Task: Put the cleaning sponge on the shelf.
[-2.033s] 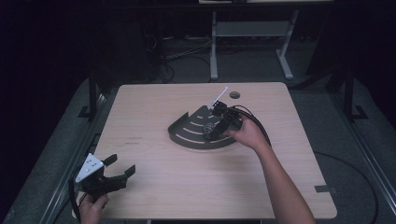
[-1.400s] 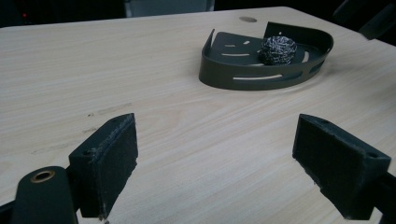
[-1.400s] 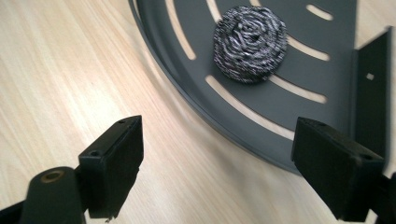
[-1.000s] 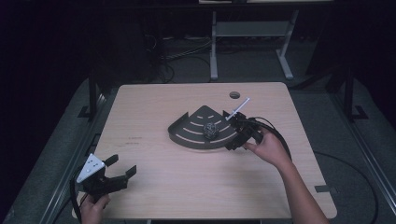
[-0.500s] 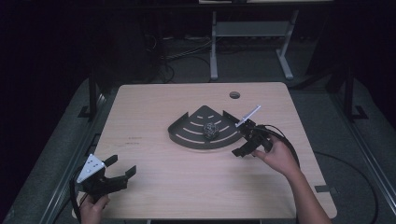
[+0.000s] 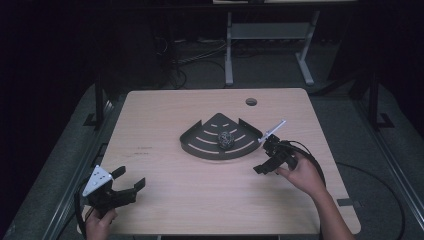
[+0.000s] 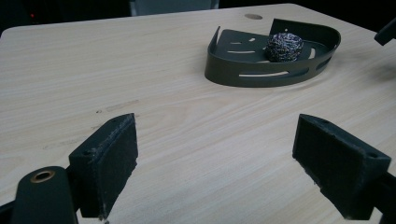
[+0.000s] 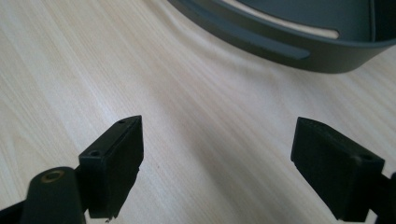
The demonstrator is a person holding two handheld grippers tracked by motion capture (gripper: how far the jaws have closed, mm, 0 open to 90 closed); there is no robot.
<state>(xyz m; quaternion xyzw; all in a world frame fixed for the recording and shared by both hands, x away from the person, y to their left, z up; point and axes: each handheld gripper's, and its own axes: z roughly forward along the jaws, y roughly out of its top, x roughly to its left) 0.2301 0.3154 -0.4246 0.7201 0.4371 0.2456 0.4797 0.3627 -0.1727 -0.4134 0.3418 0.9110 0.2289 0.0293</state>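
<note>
Beside the tray's (image 6: 200,147) curved rim, right claw (image 6: 265,159) agape; left claw (image 6: 131,182) agape near table (image 6: 165,110) edge.

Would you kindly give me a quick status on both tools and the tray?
Left tool open, near corner. Right tool open, empty, beside tray. Scrubber ball sits in tray. Table between them bare.

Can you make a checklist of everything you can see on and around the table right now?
Surface: light wooden table with a round hole near its far edge.
Job's things: dark fan-shaped tray; steel wool ball lying inside it.
Clutter: nothing seen.
Grippers: left gripper open at the near left corner; right gripper open, beside the tray's right end, holding nothing.
Cables: black cable looping from the right gripper.
Surroundings: dark room, grey metal stand behind the table.
</note>
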